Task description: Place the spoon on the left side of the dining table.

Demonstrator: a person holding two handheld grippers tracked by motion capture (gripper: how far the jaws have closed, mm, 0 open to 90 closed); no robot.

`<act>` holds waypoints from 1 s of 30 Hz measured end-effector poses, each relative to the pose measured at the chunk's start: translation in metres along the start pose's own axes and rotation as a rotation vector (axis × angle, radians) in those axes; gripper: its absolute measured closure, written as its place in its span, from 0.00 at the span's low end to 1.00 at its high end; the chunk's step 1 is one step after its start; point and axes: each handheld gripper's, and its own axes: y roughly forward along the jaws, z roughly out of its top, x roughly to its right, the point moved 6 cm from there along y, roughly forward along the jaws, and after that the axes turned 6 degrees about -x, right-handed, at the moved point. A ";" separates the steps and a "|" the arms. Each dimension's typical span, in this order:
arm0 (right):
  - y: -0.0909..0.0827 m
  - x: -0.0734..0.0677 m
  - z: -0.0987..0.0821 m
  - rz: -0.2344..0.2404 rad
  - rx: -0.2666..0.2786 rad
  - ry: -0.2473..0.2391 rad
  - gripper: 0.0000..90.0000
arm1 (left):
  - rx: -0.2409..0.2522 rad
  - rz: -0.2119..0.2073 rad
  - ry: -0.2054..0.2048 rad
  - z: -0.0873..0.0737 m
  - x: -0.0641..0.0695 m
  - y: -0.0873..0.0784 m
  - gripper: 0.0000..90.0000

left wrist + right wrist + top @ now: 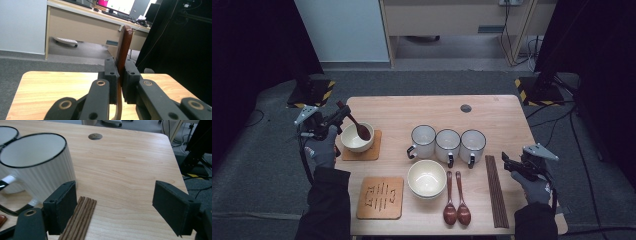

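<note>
My left gripper (340, 116) is shut on the handle of a dark wooden spoon (358, 128). The spoon's scoop hangs in or just over a white bowl (351, 144) on a cork coaster (374, 150) at the table's left. In the left gripper view the spoon handle (124, 45) stands upright, pinched between the pads of the left gripper (120, 72). My right gripper (508, 163) is open at the right edge, next to a bundle of dark chopsticks (496, 192). In the right gripper view the right gripper (115, 205) has nothing between its jaws, and the chopsticks (81, 220) lie by its left jaw.
Three white mugs (447, 145) stand in a row mid-table; the nearest mug (40, 167) is close to my right gripper. A second bowl (427, 179), two more spoons (456, 202) and a wooden trivet (381, 197) lie near the front edge. A cable hole (466, 108) is at the back.
</note>
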 end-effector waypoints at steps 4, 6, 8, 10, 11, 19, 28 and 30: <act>0.005 0.005 -0.004 -0.010 -0.022 0.000 0.22 | -0.008 0.014 -0.001 -0.002 -0.006 0.004 0.92; 0.007 0.007 -0.006 -0.014 -0.030 0.002 0.22 | -0.008 0.023 0.000 -0.002 -0.010 0.004 0.92; 0.008 0.008 -0.006 -0.015 -0.033 0.001 0.21 | -0.007 0.027 -0.006 -0.001 -0.014 0.005 0.92; 0.009 0.008 -0.007 -0.015 -0.038 0.001 0.21 | -0.005 0.032 -0.013 -0.001 -0.017 0.006 0.92; 0.010 0.009 -0.008 -0.016 -0.040 0.001 0.21 | -0.007 0.033 -0.013 -0.001 -0.018 0.006 0.92; 0.015 0.013 -0.010 -0.013 -0.052 0.012 0.21 | -0.032 0.068 -0.026 -0.008 -0.036 0.015 0.92; 0.020 0.019 -0.013 -0.018 -0.068 0.021 0.21 | -0.082 0.112 -0.041 -0.022 -0.057 0.025 0.92; 0.021 0.019 -0.014 -0.015 -0.072 0.019 0.22 | -0.095 0.120 -0.051 -0.026 -0.061 0.028 0.92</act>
